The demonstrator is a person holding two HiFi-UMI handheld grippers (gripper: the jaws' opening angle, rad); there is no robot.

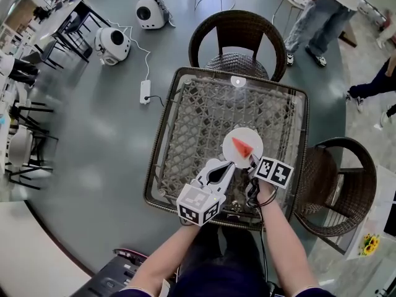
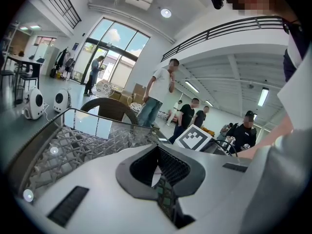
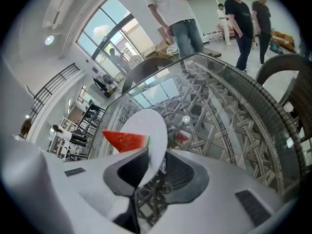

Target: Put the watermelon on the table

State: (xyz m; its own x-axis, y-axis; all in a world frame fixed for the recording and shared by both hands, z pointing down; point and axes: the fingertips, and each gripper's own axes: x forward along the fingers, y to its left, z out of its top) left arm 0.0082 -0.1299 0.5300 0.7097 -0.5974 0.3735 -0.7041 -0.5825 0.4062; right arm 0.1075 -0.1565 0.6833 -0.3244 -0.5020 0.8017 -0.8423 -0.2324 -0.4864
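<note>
A red watermelon wedge [image 1: 242, 147] lies on a small white plate [image 1: 244, 138] over the near right part of the glass-topped wicker table [image 1: 185, 110]. My right gripper [image 1: 252, 161] is shut on the plate's near rim. In the right gripper view the plate [image 3: 146, 123] stands between the jaws of that gripper [image 3: 151, 167] with the wedge [image 3: 124, 139] on its left side. My left gripper [image 1: 221, 169] points at the plate's near left edge, jaws together and holding nothing. In its own view the left gripper [image 2: 163, 179] looks over the table [image 2: 73, 140].
One wicker chair [image 1: 238, 36] stands at the table's far side, another [image 1: 337, 184] at its right. People [image 1: 322, 11] stand at the upper right. Two white rounded devices [image 1: 112, 44] and a power strip [image 1: 145, 91] lie on the floor to the left.
</note>
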